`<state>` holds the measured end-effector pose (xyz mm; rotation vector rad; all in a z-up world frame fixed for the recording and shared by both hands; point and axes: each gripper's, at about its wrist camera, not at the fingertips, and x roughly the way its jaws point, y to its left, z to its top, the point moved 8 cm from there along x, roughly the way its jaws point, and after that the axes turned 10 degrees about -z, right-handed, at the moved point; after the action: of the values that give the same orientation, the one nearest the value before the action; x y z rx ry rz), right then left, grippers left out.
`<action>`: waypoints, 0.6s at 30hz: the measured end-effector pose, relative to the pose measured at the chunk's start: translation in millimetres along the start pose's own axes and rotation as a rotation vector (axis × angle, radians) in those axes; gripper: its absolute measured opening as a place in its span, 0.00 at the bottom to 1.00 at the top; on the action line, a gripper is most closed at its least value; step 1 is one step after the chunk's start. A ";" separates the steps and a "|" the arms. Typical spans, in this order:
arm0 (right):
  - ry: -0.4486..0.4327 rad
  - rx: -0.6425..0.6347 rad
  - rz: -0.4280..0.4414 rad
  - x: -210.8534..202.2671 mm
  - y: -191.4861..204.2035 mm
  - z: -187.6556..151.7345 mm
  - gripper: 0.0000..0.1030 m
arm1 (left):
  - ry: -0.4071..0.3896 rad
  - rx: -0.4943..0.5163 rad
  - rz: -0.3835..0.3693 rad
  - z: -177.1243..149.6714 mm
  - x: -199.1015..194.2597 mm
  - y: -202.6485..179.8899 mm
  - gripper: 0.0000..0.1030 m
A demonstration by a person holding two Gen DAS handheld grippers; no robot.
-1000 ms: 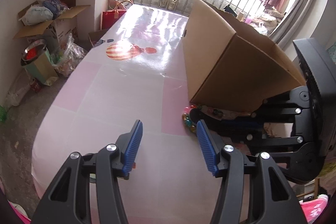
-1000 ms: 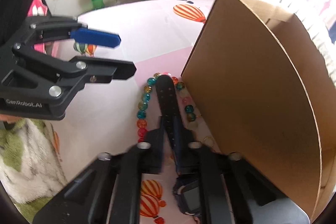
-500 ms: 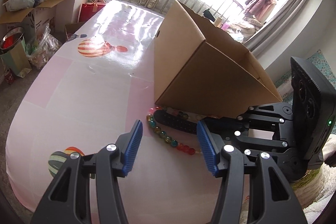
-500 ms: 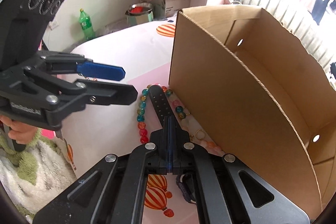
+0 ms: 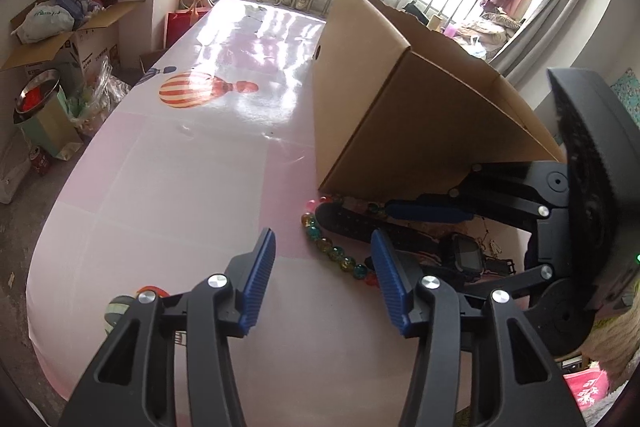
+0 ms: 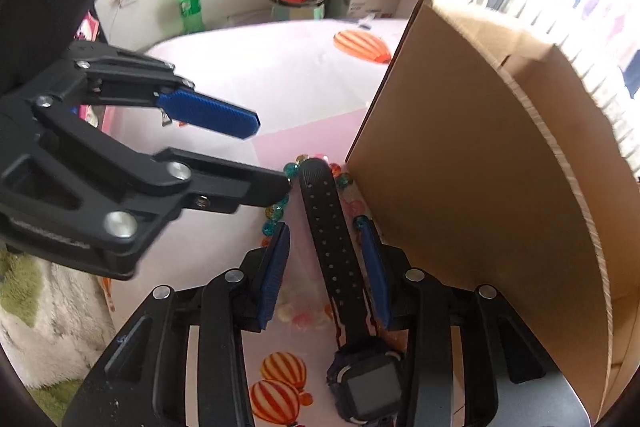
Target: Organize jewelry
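Observation:
A black watch (image 6: 332, 247) lies on the pink tablecloth with its strap pointing away and its square face (image 6: 372, 393) near the camera. A bracelet of coloured glass beads (image 6: 276, 211) loops around the strap's tip, right beside the cardboard box (image 6: 480, 187). My right gripper (image 6: 326, 227) straddles the strap. Its jaws are opening and the blue pads (image 6: 276, 267) stand clear of the strap on both sides. My left gripper (image 5: 322, 233) hovers just left of the beads (image 5: 332, 251), closing slightly with nothing between its jaws. From there the right gripper (image 5: 404, 231) shows over the watch (image 5: 348, 223).
The open cardboard box (image 5: 420, 131) stands tall on the table's right half. The pink tablecloth (image 5: 180, 187) carries balloon prints. On the floor beyond are a carton of bags (image 5: 60, 27), a metal bin (image 5: 36, 99) and a green bottle (image 6: 190, 7).
My right gripper's jaws, shut together over the watch strap before, have parted, and the strap now lies free between them. The left gripper has stayed near the beads.

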<state>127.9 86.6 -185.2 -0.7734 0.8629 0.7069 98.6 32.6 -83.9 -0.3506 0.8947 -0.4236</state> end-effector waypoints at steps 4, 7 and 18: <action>0.034 0.000 0.054 0.7 2.5 -3.6 0.26 | -0.003 0.025 0.009 -0.5 -0.9 -1.0 0.46; 0.053 0.039 0.068 2.5 1.3 -2.6 0.17 | -0.010 0.026 -0.004 -1.6 -2.2 -2.5 0.46; -0.014 0.175 0.028 -12.7 -12.7 0.6 0.01 | -0.044 -0.049 -0.168 5.3 -12.6 -8.5 0.46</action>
<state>132.2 77.5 -170.4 -0.6007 0.9117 0.6514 94.2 32.1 -68.5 -0.4800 0.8370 -0.5476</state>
